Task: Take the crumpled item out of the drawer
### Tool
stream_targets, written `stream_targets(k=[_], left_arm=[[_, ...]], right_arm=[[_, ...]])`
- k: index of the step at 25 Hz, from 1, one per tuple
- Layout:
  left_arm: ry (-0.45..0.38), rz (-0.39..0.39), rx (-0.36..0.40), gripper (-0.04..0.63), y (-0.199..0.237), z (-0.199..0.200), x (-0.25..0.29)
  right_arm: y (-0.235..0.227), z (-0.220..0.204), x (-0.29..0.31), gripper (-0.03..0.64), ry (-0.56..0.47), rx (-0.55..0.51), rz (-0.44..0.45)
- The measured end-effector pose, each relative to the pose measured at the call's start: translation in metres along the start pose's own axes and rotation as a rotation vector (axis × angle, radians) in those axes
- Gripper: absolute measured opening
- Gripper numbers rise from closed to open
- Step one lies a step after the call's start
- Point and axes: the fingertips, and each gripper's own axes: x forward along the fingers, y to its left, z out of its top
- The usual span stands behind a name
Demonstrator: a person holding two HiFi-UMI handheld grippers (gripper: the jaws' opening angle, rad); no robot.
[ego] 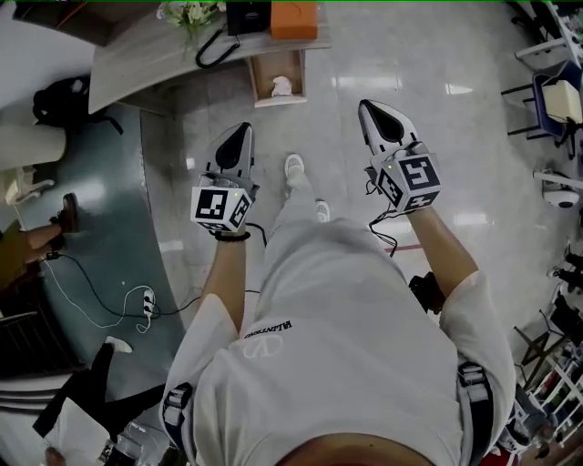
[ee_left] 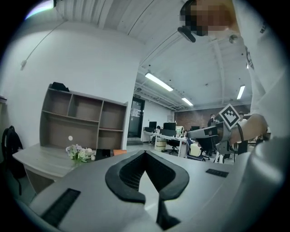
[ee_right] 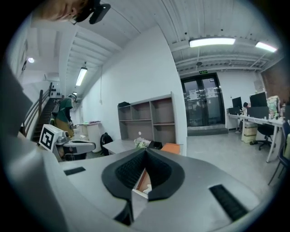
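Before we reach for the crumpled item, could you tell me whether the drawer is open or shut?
Open. The drawer juts out from the desk, and the white crumpled item lies visible inside it.

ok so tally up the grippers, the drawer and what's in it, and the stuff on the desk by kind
grippers: 2, left gripper and right gripper, jaws shut and empty
open drawer: 1
crumpled white item in it: 1
flower bunch: 1
orange box: 1
black device: 1
total: 7
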Motion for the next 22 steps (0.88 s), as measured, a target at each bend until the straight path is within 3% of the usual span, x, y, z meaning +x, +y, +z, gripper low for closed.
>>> stream_targets(k=[7, 11, 22], left_arm=[[0.083, -0.096, -0.029, 0.0, 0.031, -0.055, 0.075], [0.172, -0.08, -0.036, 0.0, 0.063, -0.093, 0.109], [0.285, -0.078, -0.184, 0.002, 0.128, -0.162, 0.182]], right_arm=[[0.001, -0.023, 0.101, 0.002, 0.041, -0.059, 0.037], [-0.003, -0.057, 0.158, 0.002, 0.108, -0.048, 0.047], [-0.012, -0.125, 0.255, 0.002, 0.229, 0.048, 0.075]])
